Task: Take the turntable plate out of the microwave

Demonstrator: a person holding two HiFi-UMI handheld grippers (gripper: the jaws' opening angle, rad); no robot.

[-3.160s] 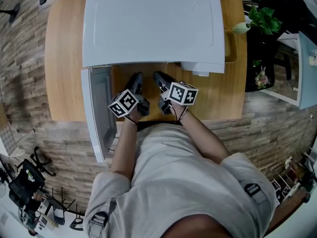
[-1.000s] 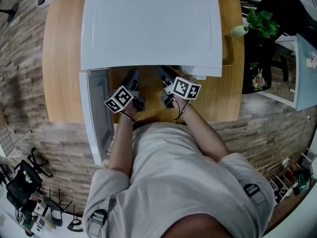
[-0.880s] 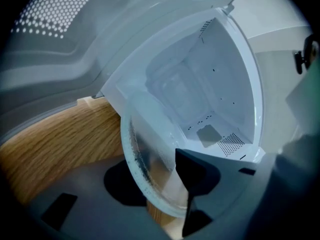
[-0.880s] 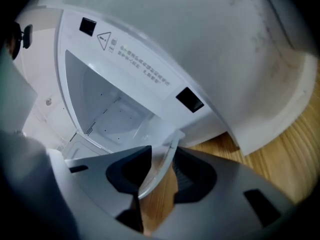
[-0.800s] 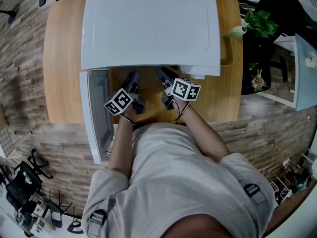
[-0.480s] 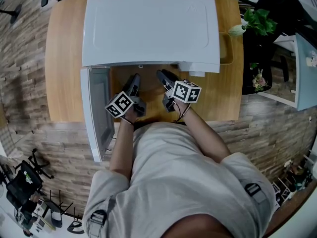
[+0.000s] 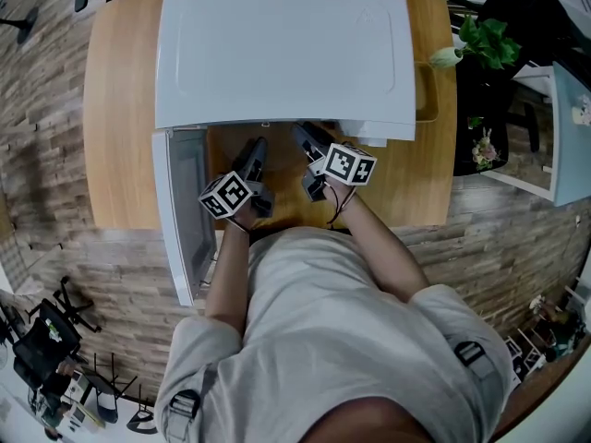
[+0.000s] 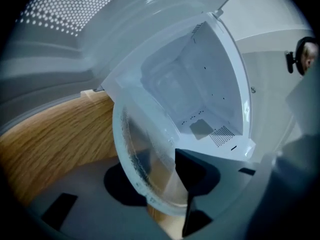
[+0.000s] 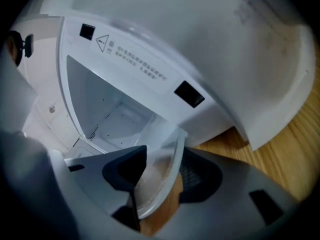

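Note:
The clear glass turntable plate [image 8: 145,144] stands on edge just outside the open white microwave [image 7: 282,49], over the wooden table. In the left gripper view my left gripper [image 8: 160,184] is shut on the plate's rim, one dark pad showing through the glass. In the right gripper view the plate's other rim [image 9: 162,154] lies between the jaws of my right gripper [image 9: 160,176]. Those jaws have just been opening, and the pads stand slightly off the glass. In the head view both grippers [image 7: 254,155] [image 7: 307,141] point into the microwave's mouth, and the plate itself is not visible there.
The microwave door [image 7: 185,210] hangs open to the left, close beside my left hand. The white cavity [image 8: 195,94] is bare inside. The wooden table [image 7: 120,109] ends just behind my hands. A potted plant [image 7: 489,35] stands off the table at right.
In the head view both grippers stay at the microwave's mouth with only slight shifts. The door stays open.

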